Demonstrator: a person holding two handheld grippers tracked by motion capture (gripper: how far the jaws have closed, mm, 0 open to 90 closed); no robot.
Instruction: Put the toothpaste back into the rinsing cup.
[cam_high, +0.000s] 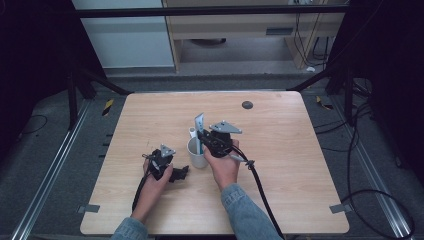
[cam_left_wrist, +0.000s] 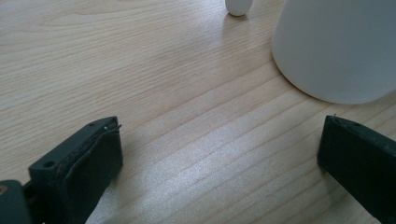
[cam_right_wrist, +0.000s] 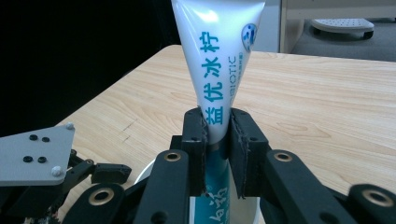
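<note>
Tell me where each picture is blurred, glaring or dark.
High view: the surroundings are dark, the table evenly lit. Left gripper view: the white cup is soft, with a pale sheen on the wood. Right gripper view: glare on the tube; left background black.

High view: overhead, facing forward and down on the table (cam_high: 280, 165). Gripper views: close, along own jaws. Shared: white cup (cam_high: 197, 152).

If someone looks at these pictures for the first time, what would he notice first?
Probably the white toothpaste tube, standing upright over the white cup near the table's middle, pinched by the right tool. Next, the left tool resting open on the wooden table beside the cup.
</note>
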